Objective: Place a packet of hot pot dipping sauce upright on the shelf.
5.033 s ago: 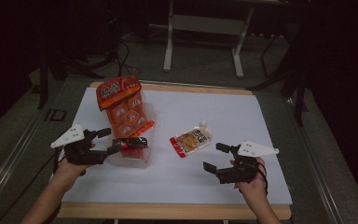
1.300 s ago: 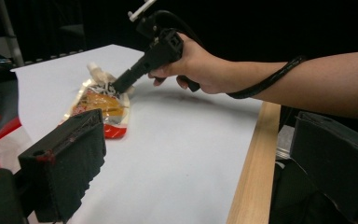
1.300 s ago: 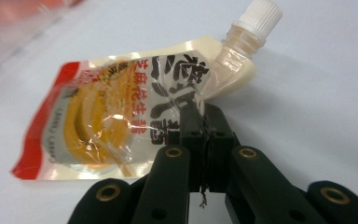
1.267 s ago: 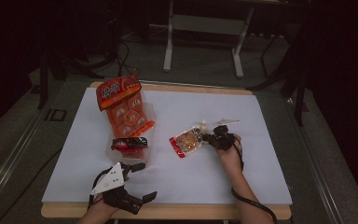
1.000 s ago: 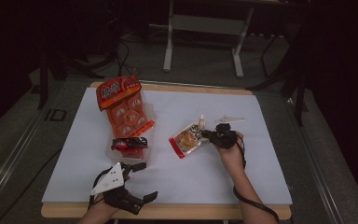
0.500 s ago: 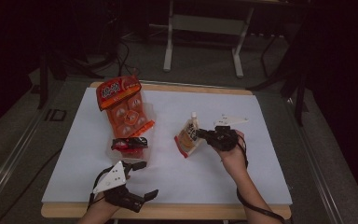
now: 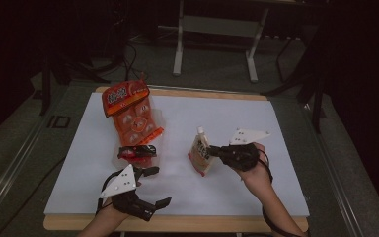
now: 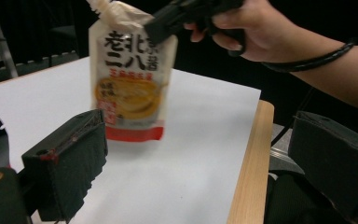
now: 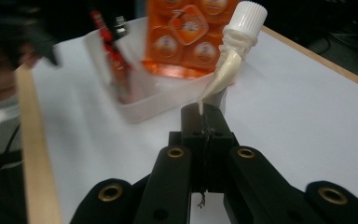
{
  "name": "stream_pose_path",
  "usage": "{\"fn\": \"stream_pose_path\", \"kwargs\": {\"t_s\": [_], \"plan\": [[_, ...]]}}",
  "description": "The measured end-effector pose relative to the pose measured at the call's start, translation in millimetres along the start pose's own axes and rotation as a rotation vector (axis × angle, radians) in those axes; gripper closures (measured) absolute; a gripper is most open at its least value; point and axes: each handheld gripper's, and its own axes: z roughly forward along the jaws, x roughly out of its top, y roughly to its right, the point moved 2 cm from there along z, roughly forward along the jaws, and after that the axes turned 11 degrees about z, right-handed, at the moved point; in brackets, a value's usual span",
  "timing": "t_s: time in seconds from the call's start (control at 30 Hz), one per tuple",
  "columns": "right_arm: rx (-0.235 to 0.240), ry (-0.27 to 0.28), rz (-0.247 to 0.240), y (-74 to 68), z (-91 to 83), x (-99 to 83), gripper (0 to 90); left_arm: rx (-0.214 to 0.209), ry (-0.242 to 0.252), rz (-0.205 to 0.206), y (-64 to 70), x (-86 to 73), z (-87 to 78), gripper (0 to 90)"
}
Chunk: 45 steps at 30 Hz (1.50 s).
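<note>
A white spouted pouch (image 7: 199,154) with a yellow and red label hangs upright just above the white sheet, right of centre. My right gripper (image 7: 213,149) is shut on its upper edge, below the screw cap (image 9: 247,16). In the right gripper view the jaws meet on the pouch's thin side (image 9: 216,81). My left gripper (image 7: 157,186) stands open near the table's front edge, with nothing between its jaws. In the left gripper view the pouch (image 8: 128,88) faces me beyond the open jaws, with the right gripper (image 8: 186,14) pinching its top.
An orange snack bag (image 7: 131,111) leans at the back left, its lower end in a clear plastic tray (image 7: 137,159) that holds a red and black packet (image 7: 135,151). The wooden front edge (image 7: 177,223) runs just below the left gripper. Bare white sheet (image 7: 237,113) lies behind the pouch.
The right gripper reached in, shut on the flat-lying pouch and lifted it upright, drawing it slightly nearer. The left gripper left the tray for the front edge and has since stayed still.
</note>
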Motion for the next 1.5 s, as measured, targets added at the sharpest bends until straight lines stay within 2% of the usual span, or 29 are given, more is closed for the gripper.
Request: {"fn": "stream_pose_path", "kwargs": {"t_s": [0.13,0.3,0.43,0.63,0.73,0.83,0.87,0.93,1.03,1.1,1.13,1.17,1.23,1.3,1.37,1.43,1.5], "plan": [[0.044,-0.001,-0.035,-16.3,-10.1,-2.8,90.0,-0.008,-0.008,0.001,-4.2,3.2,5.1,5.6],[0.100,0.002,-0.074,-34.8,-22.7,-4.6,90.0,-0.010,0.003,-0.028,-11.2,7.6,9.1,6.3],[0.128,0.008,-0.103,-47.9,-31.6,-5.4,90.0,-0.026,-0.001,-0.013,-13.7,11.5,11.1,6.3],[0.187,0.016,-0.112,-62.2,-38.1,-6.8,90.0,-0.103,0.021,0.022,-16.7,21.1,14.9,7.2],[0.209,0.017,-0.124,-69.4,-40.4,-5.8,90.0,-0.143,0.031,0.025,-21.1,26.1,17.5,11.1],[0.219,0.020,-0.134,-73.6,-41.4,-4.8,90.0,-0.162,0.040,0.030,-23.7,29.6,19.2,12.5],[0.224,0.020,-0.138,-75.6,-41.7,-4.3,90.0,-0.195,0.056,0.031,-25.2,32.5,20.6,12.5],[0.236,0.017,-0.152,-81.0,-41.4,-3.4,90.0,-0.231,0.062,0.031,-26.9,35.9,23.2,14.5],[0.247,0.009,-0.162,-84.7,-40.0,-2.8,90.0,-0.257,0.052,0.048,-27.6,39.6,25.5,15.4],[0.256,0.004,-0.168,-86.1,-38.8,-3.3,90.0,-0.292,0.049,0.036,-29.2,42.1,27.4,16.3],[0.259,0.002,-0.168,-86.5,-38.5,-3.6,90.0,-0.291,0.046,0.039,-30.2,43.0,28.2,19.2],[0.265,-0.001,-0.170,-87.0,-37.8,-3.9,90.0,-0.292,0.055,0.039,-30.9,43.3,28.4,26.3],[0.273,-0.005,-0.169,-87.5,-36.7,-4.1,90.0,-0.314,0.070,0.022,-33.6,44.1,29.7,31.5],[0.280,-0.007,-0.166,-87.5,-35.8,-4.3,90.0,-0.357,0.073,0.008,-34.7,44.7,31.9,35.4],[0.281,-0.009,-0.172,-87.8,-35.0,-4.6,90.0,-0.379,0.054,0.012,-34.8,45.1,34.9,35.7],[0.284,-0.012,-0.172,-87.4,-34.2,-4.8,90.0,-0.418,0.057,0.009,-33.8,45.2,37.2,42.3],[0.280,-0.015,-0.175,-87.2,-33.4,-5.2,90.0,-0.458,0.040,0.011,-30.9,45.3,39.6,49.3]]}}
